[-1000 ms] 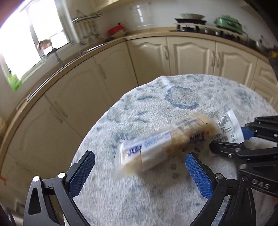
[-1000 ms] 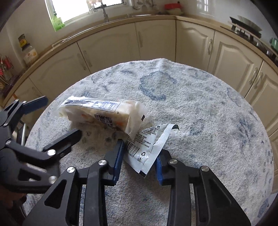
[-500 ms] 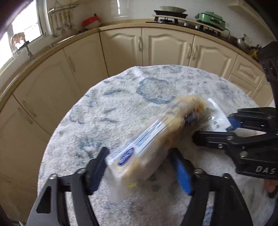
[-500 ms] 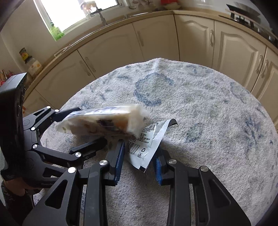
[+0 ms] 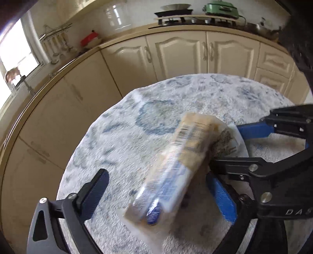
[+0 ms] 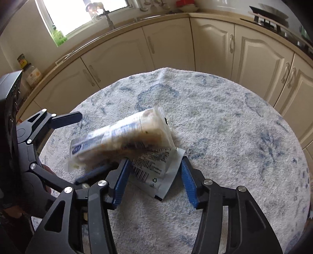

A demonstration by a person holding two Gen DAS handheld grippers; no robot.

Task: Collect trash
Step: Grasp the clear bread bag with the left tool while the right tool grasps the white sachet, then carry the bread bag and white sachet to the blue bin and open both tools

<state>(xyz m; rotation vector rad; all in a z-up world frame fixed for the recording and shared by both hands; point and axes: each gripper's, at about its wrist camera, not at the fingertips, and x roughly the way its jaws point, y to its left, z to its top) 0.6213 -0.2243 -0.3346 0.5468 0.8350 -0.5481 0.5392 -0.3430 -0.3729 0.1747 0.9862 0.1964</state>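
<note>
A long clear food wrapper point(image 5: 176, 168) with blue print lies tilted and blurred between the jaws of my left gripper point(image 5: 156, 173). Those jaws are opening and neither pad presses on it. In the right wrist view the same long wrapper point(image 6: 121, 138) leans over a small white and silver sachet point(image 6: 156, 168). The sachet lies between the fingers of my right gripper point(image 6: 155, 162), whose jaws are also opening. Its pads stand at the sachet's edges without squeezing it. In the left wrist view the right gripper point(image 5: 227, 147) reaches in from the right, close against the left gripper's right finger point(image 5: 223, 197).
Everything rests on a round table under a fluffy blue and white cloth point(image 6: 234, 127). Cream kitchen cabinets point(image 6: 213, 43) curve around behind it, close beyond the table's far edge. A window point(image 6: 82, 13) and a stove with a green pot point(image 5: 221, 8) are on the counter line.
The left gripper closed in around the long wrapper, then spread wide again; the wrapper swung from crosswise to pointing away. The right gripper's jaws widened around the sachet.
</note>
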